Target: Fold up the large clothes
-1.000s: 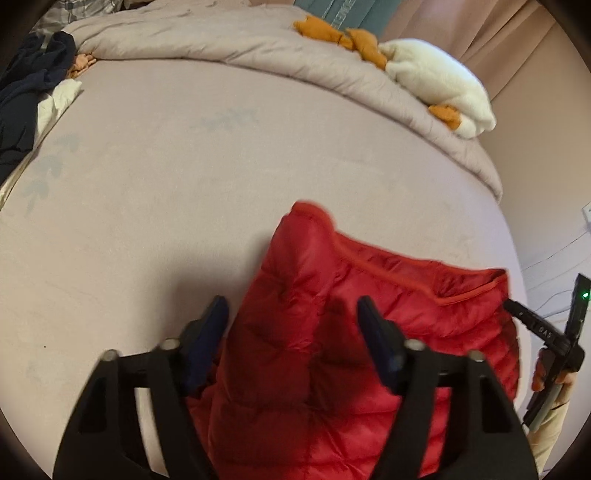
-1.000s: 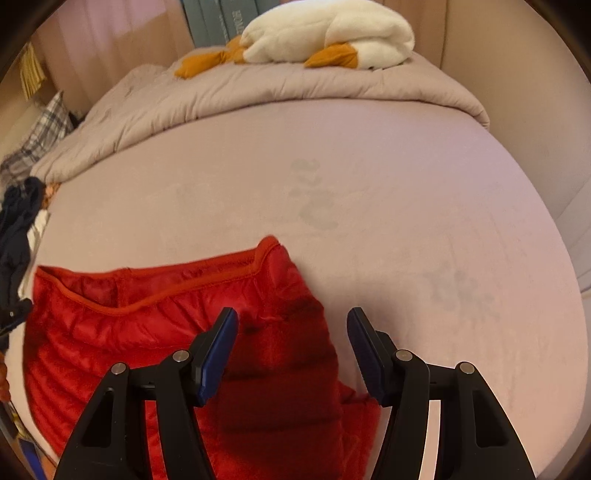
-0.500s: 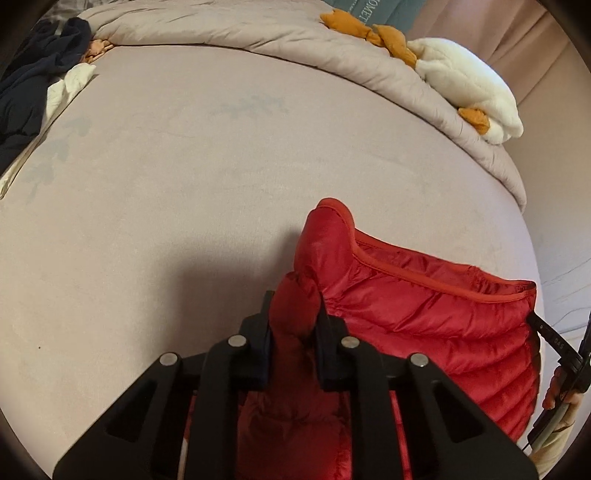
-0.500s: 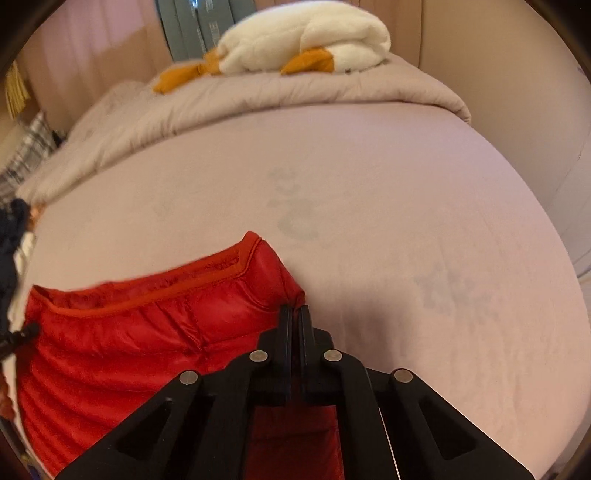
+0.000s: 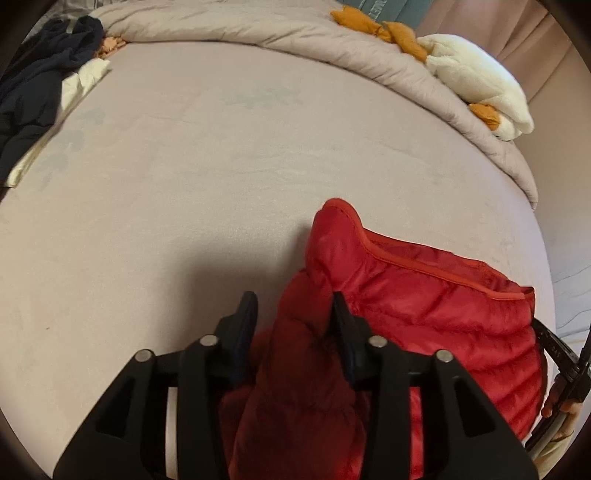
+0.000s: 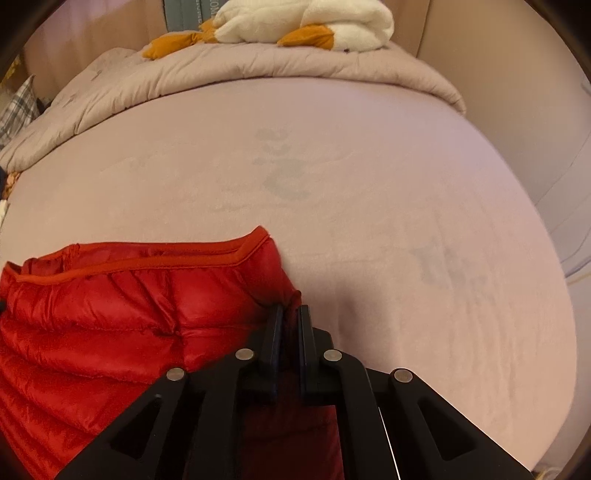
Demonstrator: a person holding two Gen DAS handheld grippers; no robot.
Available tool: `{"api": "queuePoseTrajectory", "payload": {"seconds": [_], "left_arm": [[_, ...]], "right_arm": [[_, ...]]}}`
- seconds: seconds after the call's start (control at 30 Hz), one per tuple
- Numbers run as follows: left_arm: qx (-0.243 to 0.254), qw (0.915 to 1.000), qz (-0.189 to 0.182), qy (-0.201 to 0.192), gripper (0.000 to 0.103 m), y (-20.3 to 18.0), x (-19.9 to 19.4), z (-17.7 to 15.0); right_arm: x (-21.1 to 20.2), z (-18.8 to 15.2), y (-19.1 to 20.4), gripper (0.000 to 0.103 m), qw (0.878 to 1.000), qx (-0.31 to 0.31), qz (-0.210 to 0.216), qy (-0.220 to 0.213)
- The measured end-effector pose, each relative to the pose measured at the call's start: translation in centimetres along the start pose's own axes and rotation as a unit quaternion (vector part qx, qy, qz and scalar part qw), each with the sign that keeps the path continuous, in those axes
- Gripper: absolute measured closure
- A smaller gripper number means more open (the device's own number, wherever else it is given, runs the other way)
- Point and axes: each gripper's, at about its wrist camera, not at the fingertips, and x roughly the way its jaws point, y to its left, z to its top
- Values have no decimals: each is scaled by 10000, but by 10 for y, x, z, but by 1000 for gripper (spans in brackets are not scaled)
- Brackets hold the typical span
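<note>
The red jacket (image 5: 424, 317) lies at the near edge of the bed (image 5: 229, 177), so before any lift the right tool (image 6: 287, 314), pinched closed on its corner, should wait until the left tool (image 5: 291, 306), whose jaws have just been opening around a loose ridge, clamps again.

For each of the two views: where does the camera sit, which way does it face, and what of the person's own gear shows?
Left wrist: sits on the left gripper, faces down across the bed; jaws apart around a fold of the red down jacket; far right, the other gripper's hand.
Right wrist: sits on the right gripper, pinching the jacket's edge.
Shared: jacket, bed, white plush toy.
</note>
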Motion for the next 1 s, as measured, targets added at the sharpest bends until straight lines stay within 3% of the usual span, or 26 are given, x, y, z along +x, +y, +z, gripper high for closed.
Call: {"api": "queuePoseTrajectory", "payload": {"seconds": [0.03, 0.17, 0.2, 0.23, 0.3, 0.4, 0.53, 0.63, 0.77, 1.0], "left_arm": [[16, 10000, -68, -28, 57, 0, -7, -2], [113, 9987, -351, -359, 32, -7, -56, -15], [146, 9976, -404, -536, 28, -9, -73, -19], [168, 9967, -439, -656, 25, -11, -83, -22], [242, 9935, -514, -989, 9, -18, -115, -32], [329, 9876, -621, -1407, 0, -25, -151, -48], [466, 9793, -634, -1867, 0, -33, -180, -71], [405, 9768, -494, -2042, 0, -27, -187, -90], [382, 9737, -499, -2189, 0, -18, -182, -120], [92, 9880, -415, -1487, 0, 0, -157, -159]], "right_arm": [[-6, 0, 0, 102, 10000, -19, -40, -76], [-46, -6, 0, 98, 9987, -145, -142, -472], [-57, -8, -1, 88, 9981, -157, -118, -584], [-71, -10, -1, 69, 9972, -163, -85, -731], [-98, -16, -1, 45, 9942, -150, -11, -1067], [-136, -25, -3, 35, 9884, -117, 109, -1507], [-178, -44, -2, 12, 9795, -99, 407, -1971], [-198, -58, -1, 3, 9730, -11, 582, -2233], [-204, -85, 3, 1, 9677, 132, 919, -2346], [-191, -126, 12, 1, 9718, 438, 1126, -2026]]}}
